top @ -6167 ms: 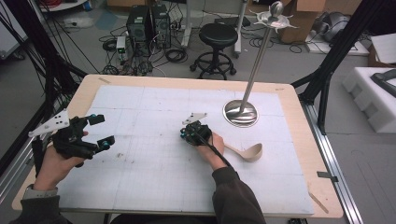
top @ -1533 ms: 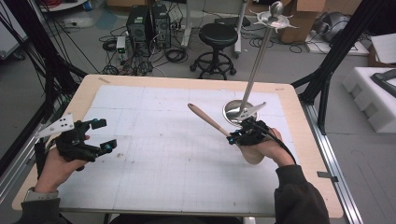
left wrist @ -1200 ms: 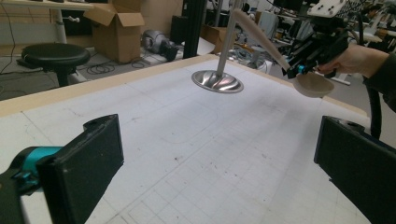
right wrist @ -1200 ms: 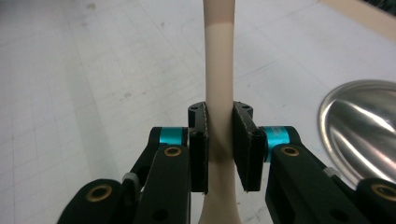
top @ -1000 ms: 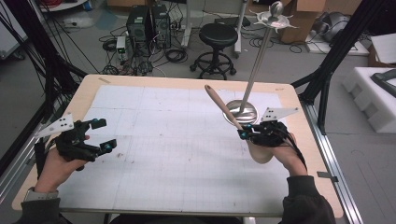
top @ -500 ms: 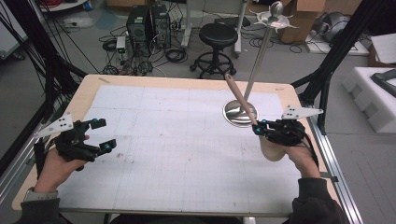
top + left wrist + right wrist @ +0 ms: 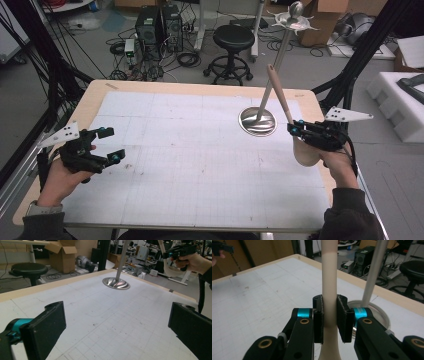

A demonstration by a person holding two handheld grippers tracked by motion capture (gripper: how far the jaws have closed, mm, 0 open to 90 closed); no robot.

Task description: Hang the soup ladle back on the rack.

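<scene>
- White gridded sheet covers the surface [image 7: 200, 165], which has a pale wooden edge; beyond its far side stand a black stool [image 7: 231, 50], computer towers [image 7: 157, 22] and loose cables on the floor.
- At the right of the surface, a metal stand [image 7: 257, 120] rests on a round shiny base, its thin pole rising to a pronged top.
- The right gripper [image 7: 296, 131] is held above the right edge of the surface, just to the right of the stand's base.
- Its jaws are clamped on the narrow stem of a beige shoehorn [image 7: 280, 97]; the right gripper view shows both pads pressed against the stem [image 7: 329, 310].
- The shoehorn stands nearly upright, its handle end pointing up and far, crossing in front of the pole, its broad blade hanging below the gripper.
- The left gripper [image 7: 107, 145] is at the left of the surface, low over the sheet, jaws spread wide with nothing between them.
</scene>
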